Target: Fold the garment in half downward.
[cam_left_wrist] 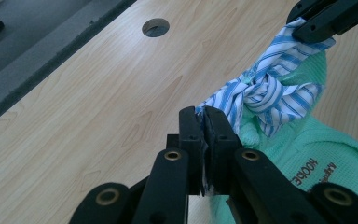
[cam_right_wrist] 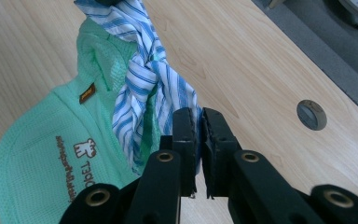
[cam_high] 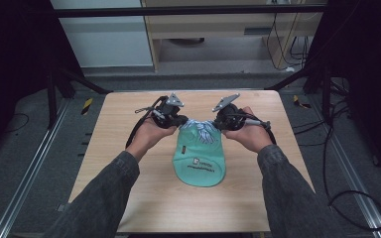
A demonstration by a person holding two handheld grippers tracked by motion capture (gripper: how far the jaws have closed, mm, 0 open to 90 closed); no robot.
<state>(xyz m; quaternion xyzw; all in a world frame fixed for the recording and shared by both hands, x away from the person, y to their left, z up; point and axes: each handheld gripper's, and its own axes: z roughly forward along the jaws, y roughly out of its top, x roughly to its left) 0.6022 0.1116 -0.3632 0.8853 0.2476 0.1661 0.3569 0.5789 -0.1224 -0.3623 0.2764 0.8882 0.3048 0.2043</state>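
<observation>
With your left gripper (cam_high: pixel 177 120) and right gripper (cam_high: pixel 217 120) each pinching one tail of the striped tie (cam_left_wrist: pixel 265 95), the knot (cam_right_wrist: pixel 145 65) lies midway between them atop the green bib (cam_high: pixel 199 163); pull outward along that line.

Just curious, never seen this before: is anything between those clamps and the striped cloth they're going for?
Nothing visible: the left hand-held gripper and the right hand-held gripper each already pinch an end of the knotted striped cloth on the green bag.
</observation>
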